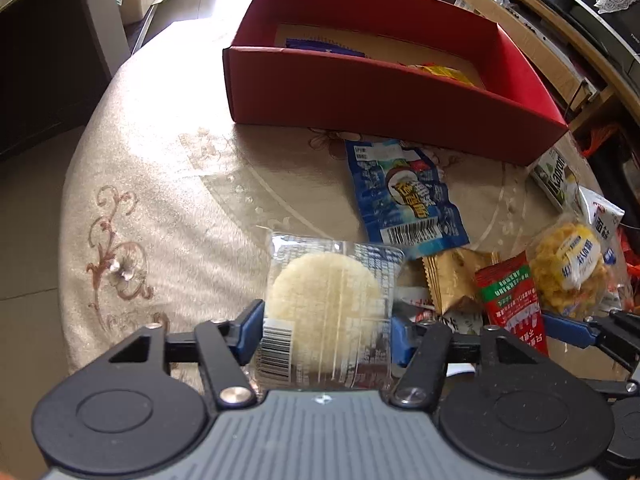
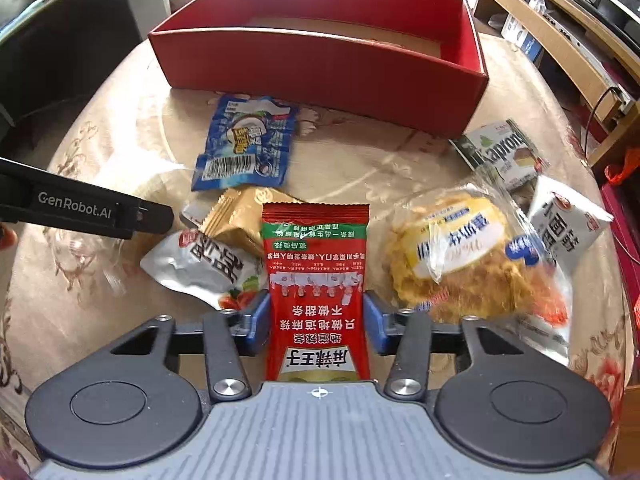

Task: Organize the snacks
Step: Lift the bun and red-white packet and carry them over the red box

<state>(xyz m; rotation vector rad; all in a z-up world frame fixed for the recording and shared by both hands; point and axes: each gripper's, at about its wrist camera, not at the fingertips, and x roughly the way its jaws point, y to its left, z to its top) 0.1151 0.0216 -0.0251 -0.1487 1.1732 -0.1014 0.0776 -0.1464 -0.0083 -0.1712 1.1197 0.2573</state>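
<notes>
Left gripper [image 1: 326, 334]: clamped on clear-wrapped rice cracker [image 1: 326, 304], held over table [image 1: 160, 184] | Right gripper [image 2: 316, 322]: red packet [image 2: 318, 292] between jaws, pads at its edges (grip judged closed) | Red box [image 2: 320, 68]: behind loose snacks, blue packet [image 2: 246, 144] nearest its front wall

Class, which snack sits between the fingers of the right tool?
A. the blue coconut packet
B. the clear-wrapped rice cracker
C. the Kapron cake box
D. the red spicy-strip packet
D: the red spicy-strip packet stands between the blue pads of the right tool.
</notes>
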